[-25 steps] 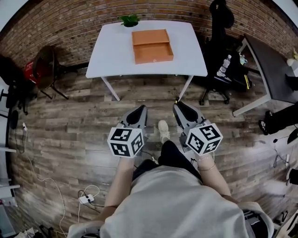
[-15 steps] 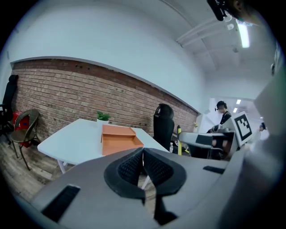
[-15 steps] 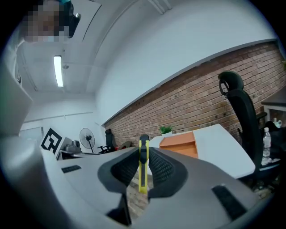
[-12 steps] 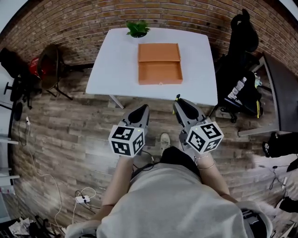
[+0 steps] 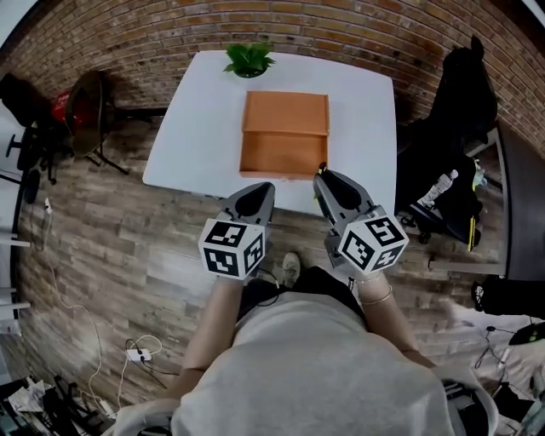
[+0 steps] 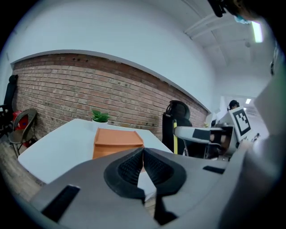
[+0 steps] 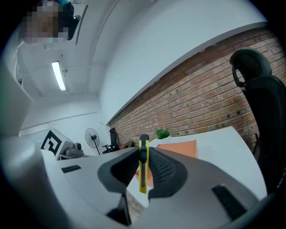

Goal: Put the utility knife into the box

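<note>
Person stands at the near edge of the white table (image 5: 192,128), a gripper in each hand, both held out over that edge.

Right gripper (image 7: 143,154): jaws clamped on the utility knife (image 7: 142,183). The yellow knife stands on its narrow edge between the ribbed pads, roughly upright, with its dark top end poking above the jaw tips and its lower end hanging below the pads. So the knife is in the right gripper, in the air over the near edge, not in the box. From the head view this gripper's tip sits just beside the box's near right corner; contact can't be confirmed.

Left gripper (image 6: 143,154): jaws pressed together, tips meeting, nothing between them. It hangs over the near edge, left of the right gripper, near the box's near left corner.

Orange box (image 5: 285,112) lies on the middle of the table, long side running from the far edge toward the near edge. The near half is an open shallow tray and the far half looks flat, like a lid. No contents visible inside.

A small green potted plant (image 5: 249,58) stands at the far edge of the table, by the brick wall (image 5: 128,25). A black office chair (image 5: 464,94) sits off the right edge, a dark folding chair (image 5: 85,111) off the left edge. Cables lie on the wood plank floor (image 5: 102,255) at lower left.
</note>
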A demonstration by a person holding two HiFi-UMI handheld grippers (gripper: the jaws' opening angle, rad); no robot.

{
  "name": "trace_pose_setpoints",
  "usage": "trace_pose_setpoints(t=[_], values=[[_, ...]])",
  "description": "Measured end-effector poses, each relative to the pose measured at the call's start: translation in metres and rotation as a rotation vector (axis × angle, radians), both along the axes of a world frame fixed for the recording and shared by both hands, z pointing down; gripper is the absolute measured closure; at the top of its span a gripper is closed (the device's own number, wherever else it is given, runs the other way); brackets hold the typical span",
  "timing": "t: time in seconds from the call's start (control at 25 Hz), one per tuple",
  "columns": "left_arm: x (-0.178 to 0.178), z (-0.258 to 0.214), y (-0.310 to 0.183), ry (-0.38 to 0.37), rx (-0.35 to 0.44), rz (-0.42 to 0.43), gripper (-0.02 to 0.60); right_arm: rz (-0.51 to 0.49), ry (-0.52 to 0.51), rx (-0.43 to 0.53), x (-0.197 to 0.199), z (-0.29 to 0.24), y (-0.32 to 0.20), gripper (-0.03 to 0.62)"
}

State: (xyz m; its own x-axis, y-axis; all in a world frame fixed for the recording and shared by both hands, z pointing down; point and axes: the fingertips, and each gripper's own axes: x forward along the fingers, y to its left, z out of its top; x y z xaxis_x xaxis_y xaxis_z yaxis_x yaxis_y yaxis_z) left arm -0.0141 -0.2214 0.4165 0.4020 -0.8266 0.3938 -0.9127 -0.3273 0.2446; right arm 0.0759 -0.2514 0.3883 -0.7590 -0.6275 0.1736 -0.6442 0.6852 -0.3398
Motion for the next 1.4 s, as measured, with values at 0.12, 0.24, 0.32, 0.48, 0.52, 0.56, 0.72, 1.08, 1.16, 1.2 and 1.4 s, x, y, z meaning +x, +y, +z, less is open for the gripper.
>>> trace_pose_setpoints(t=[0.12,0.24,0.32,0.48,0.52,0.56,0.72,1.08,1.16,1.2,1.4], values=[[-0.003,0.005,-0.012,-0.003,-0.017,-0.024,0.574,-0.019,0.001,-0.008,0.000,0.003,-0.017,0.531],[-0.010,0.014,-0.017,-0.006,-0.045,-0.043,0.575,-0.023,0.002,-0.016,-0.004,0.006,-0.029,0.531],[-0.015,0.019,-0.017,-0.002,-0.061,-0.056,0.575,-0.020,-0.013,-0.039,-0.006,0.012,-0.033,0.531],[-0.023,0.030,-0.018,0.016,-0.085,-0.060,0.574,-0.011,-0.006,-0.078,-0.010,0.029,-0.040,0.531],[-0.027,0.033,-0.019,0.019,-0.092,-0.062,0.574,-0.006,-0.003,-0.085,-0.012,0.032,-0.041,0.531],[-0.031,0.035,-0.022,0.022,-0.098,-0.064,0.575,-0.003,-0.002,-0.091,-0.015,0.034,-0.043,0.531],[-0.046,0.039,-0.041,0.029,-0.113,-0.049,0.575,0.005,0.012,-0.107,-0.026,0.037,-0.055,0.531],[-0.057,0.043,-0.077,0.011,-0.130,-0.005,0.574,-0.055,0.167,-0.059,-0.047,0.035,-0.093,0.531],[-0.059,0.046,-0.080,0.028,-0.132,-0.010,0.574,-0.094,0.241,-0.029,-0.053,0.039,-0.099,0.531],[-0.059,0.047,-0.080,0.037,-0.132,-0.012,0.574,-0.111,0.274,-0.016,-0.057,0.041,-0.103,0.531],[-0.073,0.058,-0.078,0.034,-0.131,-0.012,0.574,-0.200,0.398,0.002,-0.075,0.060,-0.113,0.531]])
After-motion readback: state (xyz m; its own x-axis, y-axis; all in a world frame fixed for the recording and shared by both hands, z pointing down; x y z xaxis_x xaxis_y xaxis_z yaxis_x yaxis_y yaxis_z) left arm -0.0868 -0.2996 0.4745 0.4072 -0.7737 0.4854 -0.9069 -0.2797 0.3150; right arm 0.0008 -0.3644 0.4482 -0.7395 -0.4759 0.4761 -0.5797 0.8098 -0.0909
